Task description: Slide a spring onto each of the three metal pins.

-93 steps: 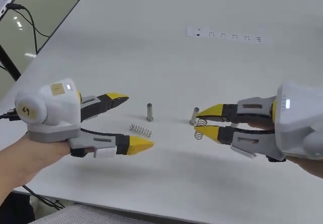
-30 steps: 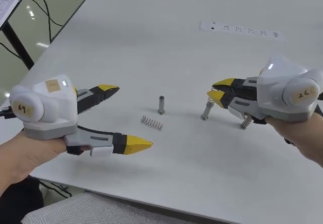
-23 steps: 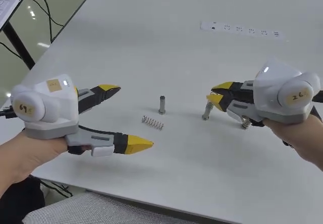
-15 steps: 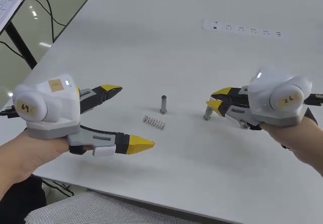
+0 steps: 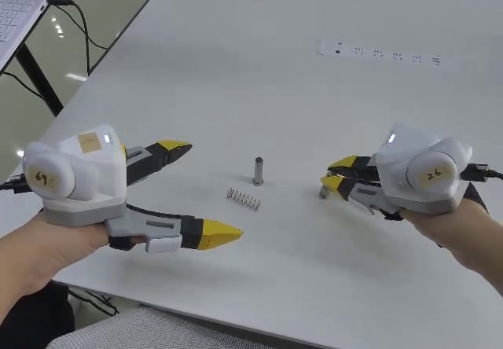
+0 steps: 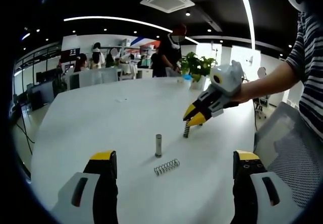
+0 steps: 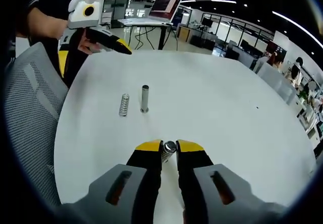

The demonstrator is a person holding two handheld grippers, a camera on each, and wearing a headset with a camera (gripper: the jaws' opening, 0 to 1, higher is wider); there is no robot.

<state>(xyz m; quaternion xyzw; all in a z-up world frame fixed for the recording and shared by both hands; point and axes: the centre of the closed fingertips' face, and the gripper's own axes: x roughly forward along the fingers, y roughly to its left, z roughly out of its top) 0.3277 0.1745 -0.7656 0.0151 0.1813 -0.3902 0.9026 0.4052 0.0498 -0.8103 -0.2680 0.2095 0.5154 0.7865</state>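
Note:
A bare metal pin (image 5: 258,170) stands upright mid-table, and a loose spring (image 5: 244,200) lies just in front of it. My left gripper (image 5: 200,192) hovers open to their left, nothing between its jaws. In the left gripper view the bare pin (image 6: 158,146) and loose spring (image 6: 166,167) sit ahead of its wide-open jaws. My right gripper (image 5: 336,174) is low at a second pin (image 5: 324,191) that wears a spring. In the right gripper view its jaws pinch that spring (image 7: 166,155) just under the pin's head. A third pin is hidden behind the right gripper.
A white power strip (image 5: 385,56) lies at the table's far side. A laptop (image 5: 20,3) on a stand, with cables, is past the left edge. A mesh chair (image 7: 30,108) stands at the near table edge. People stand far behind the table (image 6: 101,113).
My right gripper has come down from above the sprung pin and now closes around it at table level. The left gripper has stayed open in place. The head camera shifted slightly.

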